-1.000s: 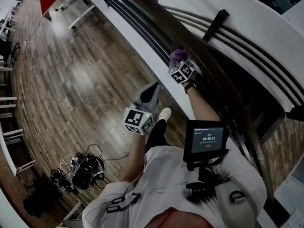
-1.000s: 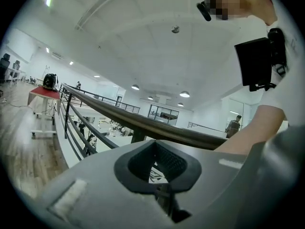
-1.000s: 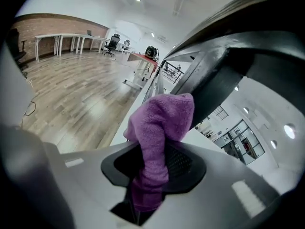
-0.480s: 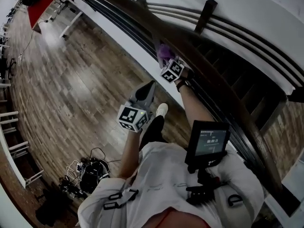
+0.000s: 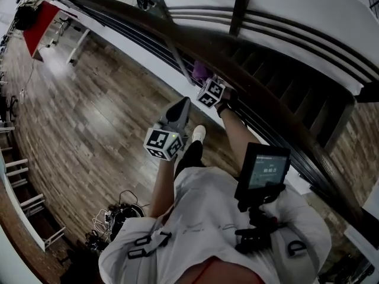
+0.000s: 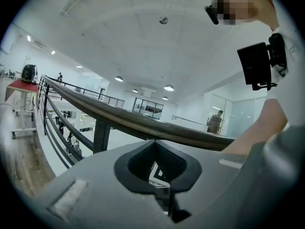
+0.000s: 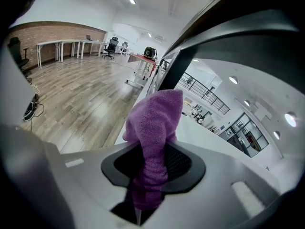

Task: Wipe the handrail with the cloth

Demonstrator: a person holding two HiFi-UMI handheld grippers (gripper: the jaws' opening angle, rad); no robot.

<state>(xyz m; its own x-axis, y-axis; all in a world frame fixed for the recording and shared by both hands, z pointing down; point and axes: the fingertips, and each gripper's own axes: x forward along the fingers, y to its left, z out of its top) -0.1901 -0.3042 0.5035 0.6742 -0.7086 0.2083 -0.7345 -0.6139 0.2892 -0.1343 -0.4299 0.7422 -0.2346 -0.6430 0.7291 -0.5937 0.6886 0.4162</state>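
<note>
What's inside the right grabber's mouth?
A purple cloth is pinched inside the right gripper, its top sticking out. Its bottom end is hidden between the jaws.

Purple cloth (image 7: pixel 155 123) at dark curved handrail (image 5: pixel 136 15)

An open-plan office. Long desks (image 7: pixel 57 43) and a swivel chair (image 7: pixel 113 46) stand by a brick wall (image 7: pixel 57 32); glass-walled rooms (image 6: pixel 147 108) show beyond the handrail (image 6: pixel 143 123).

The cloth (image 7: pixel 153 123) between the fingers of the right gripper (image 7: pixel 151 171) is purple. This gripper and the left gripper (image 6: pixel 157 171) are grey, and their cubes (image 5: pixel 162 144) carry black-and-white square markers. Beyond the fingers, the handrail (image 6: pixel 143 123) is dark brown with wood grain.
</note>
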